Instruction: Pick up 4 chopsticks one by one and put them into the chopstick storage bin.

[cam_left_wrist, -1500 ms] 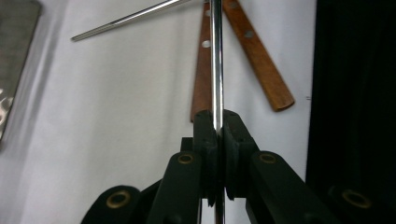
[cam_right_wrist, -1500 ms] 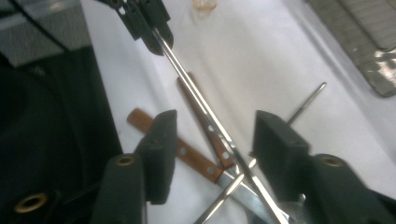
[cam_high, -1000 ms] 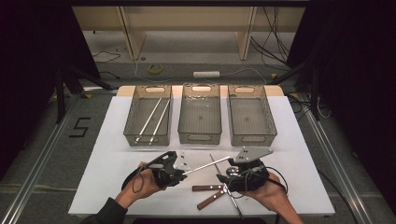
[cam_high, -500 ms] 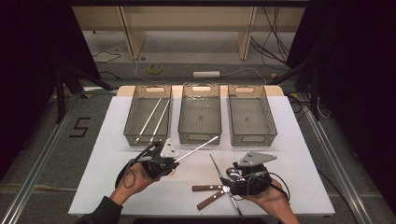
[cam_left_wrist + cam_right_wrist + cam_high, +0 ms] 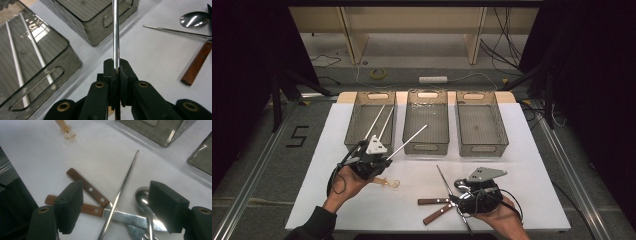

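Observation:
My left gripper (image 5: 384, 160) is shut on one end of a thin metal rod (image 5: 409, 140) that slants up toward the middle bin (image 5: 426, 145). In the left gripper view the pads (image 5: 110, 67) pinch the rod (image 5: 115, 37). At the front right, my right gripper (image 5: 458, 200) is open over a pile of cutlery and its jaws have just been opening. Under and between its jaws (image 5: 116, 205) lie two wooden-handled knives (image 5: 87, 187), a metal rod (image 5: 125, 180) and a spoon (image 5: 143, 197). Neither pad touches them.
Three grey mesh bins stand in a row at the back. The left bin (image 5: 357, 135) holds two metal rods (image 5: 379, 122); the right bin (image 5: 482, 145) looks bare. An amber plastic spoon (image 5: 388, 182) lies beside my left hand. The white table (image 5: 532, 165) ends close behind both hands.
My left gripper has carried the rod left and away from me, toward the bins, and the rod's tip has left the right gripper's side. The right hand has barely shifted.

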`<control>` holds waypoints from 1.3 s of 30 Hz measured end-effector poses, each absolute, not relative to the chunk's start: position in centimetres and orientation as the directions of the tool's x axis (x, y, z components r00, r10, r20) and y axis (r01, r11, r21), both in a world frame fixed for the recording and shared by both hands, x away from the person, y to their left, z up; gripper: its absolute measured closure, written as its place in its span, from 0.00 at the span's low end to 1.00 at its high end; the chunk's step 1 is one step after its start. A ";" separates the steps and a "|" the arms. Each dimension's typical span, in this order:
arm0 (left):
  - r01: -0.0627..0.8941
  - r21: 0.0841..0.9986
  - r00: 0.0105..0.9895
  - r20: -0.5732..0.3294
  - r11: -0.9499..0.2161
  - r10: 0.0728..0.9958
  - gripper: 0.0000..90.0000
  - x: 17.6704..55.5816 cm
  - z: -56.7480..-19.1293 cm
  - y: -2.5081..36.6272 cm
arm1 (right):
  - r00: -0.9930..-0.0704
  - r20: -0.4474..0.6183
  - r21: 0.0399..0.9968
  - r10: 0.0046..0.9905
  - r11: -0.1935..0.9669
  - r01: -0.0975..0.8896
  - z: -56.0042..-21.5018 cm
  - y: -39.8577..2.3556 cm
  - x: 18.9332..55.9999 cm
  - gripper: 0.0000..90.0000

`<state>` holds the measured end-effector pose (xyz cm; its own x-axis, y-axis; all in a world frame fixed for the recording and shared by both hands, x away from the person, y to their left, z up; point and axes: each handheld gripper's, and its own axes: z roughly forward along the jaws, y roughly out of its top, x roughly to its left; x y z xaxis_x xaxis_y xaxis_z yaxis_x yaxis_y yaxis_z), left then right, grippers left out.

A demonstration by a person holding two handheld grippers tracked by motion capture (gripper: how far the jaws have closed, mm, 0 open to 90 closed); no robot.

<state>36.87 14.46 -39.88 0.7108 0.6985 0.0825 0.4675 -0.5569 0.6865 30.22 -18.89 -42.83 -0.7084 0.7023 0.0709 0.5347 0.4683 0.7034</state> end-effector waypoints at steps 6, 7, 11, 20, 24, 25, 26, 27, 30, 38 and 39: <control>0.489 0.702 0.681 0.065 -0.518 0.729 0.95 37.7 -39.6 15.4 | -0.701 0.065 0.699 0.710 0.469 0.539 -43.2 -18.8 29.9 0.30; 0.491 0.704 0.676 0.063 -0.513 0.734 0.95 37.8 -39.6 15.5 | -0.701 0.065 0.700 0.710 0.468 0.539 -43.2 -18.8 29.9 0.30; 0.507 0.712 0.653 0.051 -0.486 0.756 0.95 38.5 -39.5 16.2 | -0.697 0.068 0.701 0.714 0.463 0.542 -43.2 -18.8 29.8 0.30; 0.529 0.731 0.599 0.037 -0.430 0.800 0.95 40.2 -39.2 17.4 | -0.705 0.063 0.696 0.706 0.475 0.538 -43.4 -18.6 29.4 0.29; 0.539 0.743 0.569 0.025 -0.396 0.822 0.95 41.4 -38.9 18.1 | -0.706 0.064 0.698 0.705 0.473 0.537 -43.4 -18.6 29.3 0.29; 0.541 0.747 0.561 0.022 -0.387 0.828 0.95 41.7 -38.8 18.2 | -0.705 0.066 0.697 0.706 0.473 0.539 -43.4 -18.7 29.3 0.29; 0.544 0.750 0.553 0.018 -0.377 0.833 0.95 42.0 -38.8 18.4 | -0.705 0.065 0.697 0.706 0.473 0.539 -43.4 -18.7 29.3 0.29; 0.546 0.750 0.547 0.019 -0.374 0.837 0.95 42.2 -38.7 18.5 | -0.705 0.068 0.693 0.706 0.475 0.542 -43.4 -18.7 29.2 0.29; 0.550 0.756 0.531 0.013 -0.356 0.847 0.95 43.0 -38.6 18.8 | -0.705 0.066 0.694 0.706 0.475 0.541 -43.5 -18.8 29.2 0.29; 0.578 0.752 0.484 -0.003 -0.317 0.875 0.95 45.4 -39.0 19.6 | -0.709 0.068 0.691 0.702 0.480 0.541 -43.5 -18.8 29.0 0.29; 0.582 0.752 0.475 -0.006 -0.309 0.880 0.94 45.6 -39.1 19.7 | -0.709 0.067 0.691 0.702 0.480 0.541 -43.5 -18.8 29.0 0.29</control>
